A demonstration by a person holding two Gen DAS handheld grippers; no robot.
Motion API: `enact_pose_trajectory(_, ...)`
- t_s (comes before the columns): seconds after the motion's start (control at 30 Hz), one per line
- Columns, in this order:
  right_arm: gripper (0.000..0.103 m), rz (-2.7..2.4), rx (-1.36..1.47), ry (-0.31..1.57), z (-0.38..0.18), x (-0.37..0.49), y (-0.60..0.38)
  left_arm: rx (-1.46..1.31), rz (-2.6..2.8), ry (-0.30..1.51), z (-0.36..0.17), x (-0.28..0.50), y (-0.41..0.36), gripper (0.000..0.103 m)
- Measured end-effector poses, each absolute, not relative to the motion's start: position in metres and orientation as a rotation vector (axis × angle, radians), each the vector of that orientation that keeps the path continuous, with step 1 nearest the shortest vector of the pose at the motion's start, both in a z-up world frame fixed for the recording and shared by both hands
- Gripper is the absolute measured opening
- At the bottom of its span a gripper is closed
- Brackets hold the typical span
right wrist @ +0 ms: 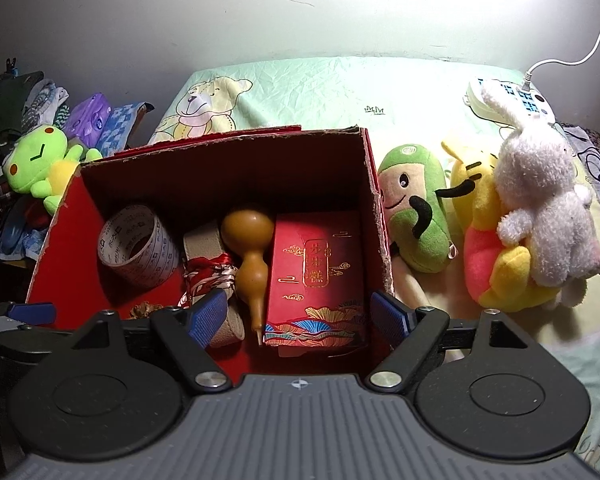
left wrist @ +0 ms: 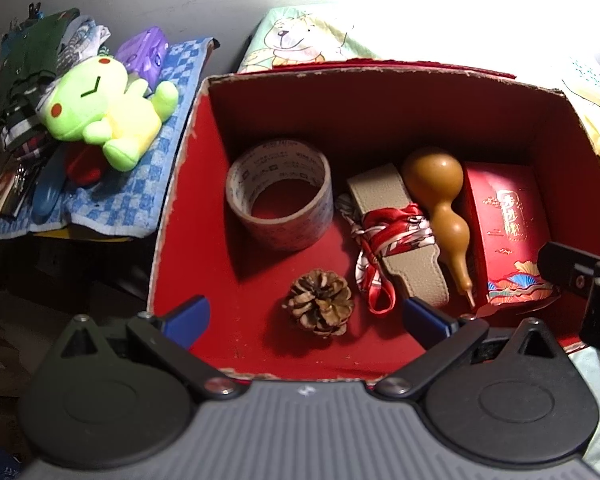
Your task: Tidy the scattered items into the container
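Left hand-held gripper (left wrist: 306,312) wide open, empty, above pine cone (left wrist: 319,301) in red box (left wrist: 180,184). Right hand-held gripper (right wrist: 298,314) wide open, empty, over gift box (right wrist: 318,276).

The left gripper (left wrist: 306,318) hangs over the near edge of the red box (left wrist: 380,96), jaws wide apart and empty. Inside lie a tape roll (left wrist: 280,194), pinecone (left wrist: 320,302), strap (left wrist: 396,236), gourd (left wrist: 440,200) and red packet (left wrist: 508,232).
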State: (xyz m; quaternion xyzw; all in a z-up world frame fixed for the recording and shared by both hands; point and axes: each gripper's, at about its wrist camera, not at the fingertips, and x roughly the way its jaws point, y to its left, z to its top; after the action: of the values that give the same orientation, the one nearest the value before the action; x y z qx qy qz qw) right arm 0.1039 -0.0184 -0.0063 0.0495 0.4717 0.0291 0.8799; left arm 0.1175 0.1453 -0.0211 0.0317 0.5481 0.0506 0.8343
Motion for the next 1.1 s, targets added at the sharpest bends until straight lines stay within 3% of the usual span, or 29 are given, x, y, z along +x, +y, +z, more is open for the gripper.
enact_pose_trajectory(1.1,0.082,0.061,0.197,1.157,-0.004,0.117,-0.014,0.073,0.100,1.258,-0.007,0.115,0.143,0.102)
